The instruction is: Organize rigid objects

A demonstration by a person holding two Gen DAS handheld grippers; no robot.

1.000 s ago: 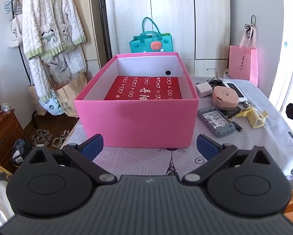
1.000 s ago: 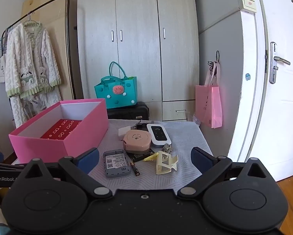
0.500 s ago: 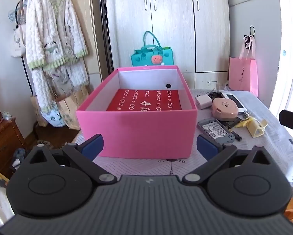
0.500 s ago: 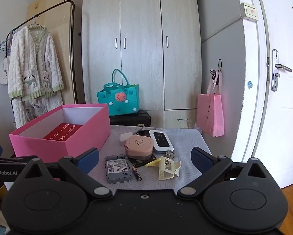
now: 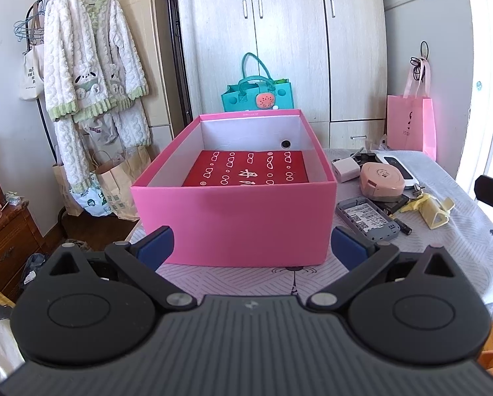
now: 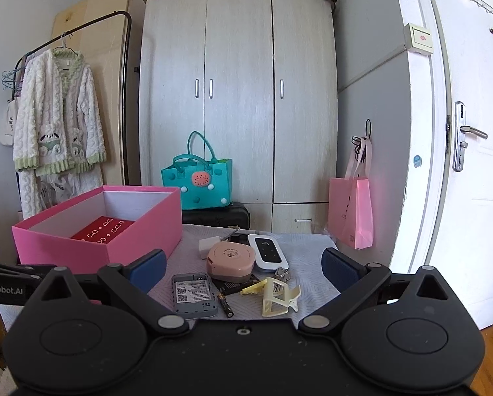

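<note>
A pink open box [image 5: 236, 217] [image 6: 140, 227] with a red packet [image 5: 246, 170] flat inside stands on the table's left half. To its right lies a cluster of rigid items: a round pink case [image 6: 230, 259] [image 5: 381, 180], a white remote-like device [image 6: 267, 252], a grey opened device [image 6: 193, 295] [image 5: 366, 219], a black battery [image 6: 225, 305], a yellow plastic clip [image 6: 279, 295] [image 5: 434, 213], a white charger [image 5: 345, 169]. My left gripper [image 5: 250, 247] hangs open before the box's near wall. My right gripper [image 6: 243, 267] is open above the near edge, short of the cluster. Both hold nothing.
A patterned cloth [image 5: 470, 231] covers the table. Behind stand a wardrobe [image 6: 239, 99], a teal bag [image 6: 197, 184] and a pink paper bag [image 6: 355, 211] by the door [image 6: 470, 151]. A clothes rack with a fluffy robe [image 5: 91, 62] is at the left.
Both views have tilted upward and drawn back slightly; the box and the cluster sit lower in frame. Nothing on the table has moved, and both grippers stay open.
</note>
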